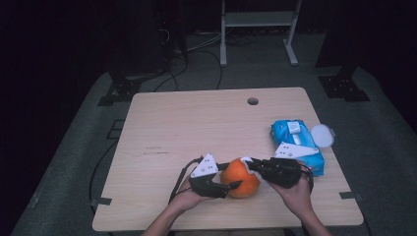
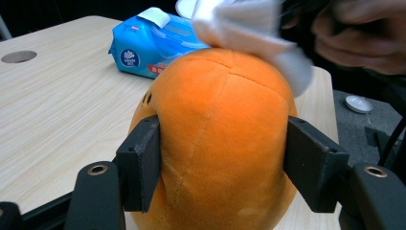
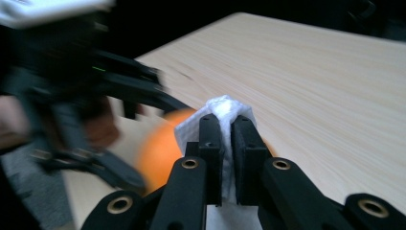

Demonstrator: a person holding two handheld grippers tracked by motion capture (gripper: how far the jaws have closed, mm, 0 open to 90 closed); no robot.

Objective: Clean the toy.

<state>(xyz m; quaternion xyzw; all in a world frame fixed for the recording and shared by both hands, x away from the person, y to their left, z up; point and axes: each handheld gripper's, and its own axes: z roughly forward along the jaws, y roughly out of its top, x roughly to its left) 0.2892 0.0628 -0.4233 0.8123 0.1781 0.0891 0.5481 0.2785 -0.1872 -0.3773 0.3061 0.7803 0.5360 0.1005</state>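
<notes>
The orange plush (image 1: 240,178) sits near the front edge of the worktop (image 1: 196,128), between the two grippers. The left gripper (image 1: 227,189) grasps it: in the left gripper view its two black jaws press on the plush's left and right sides, and the soft surface bulges a little around them. No earlier moment can be compared here. The right gripper (image 1: 252,165) comes from the right side, and its jaws are clenched on a white wipe (image 3: 225,109), which is folded between them in the right gripper view. The wipe lies on the top of the plush, touching it, as the left gripper view shows. Farther back on the right, well apart from the plush, a blue wipe pack (image 1: 297,143) rests on the worktop, with a round white lid (image 1: 322,135) just beside it at the edge. Still farther, a round hole (image 1: 253,101) is in the worktop near its back edge.
</notes>
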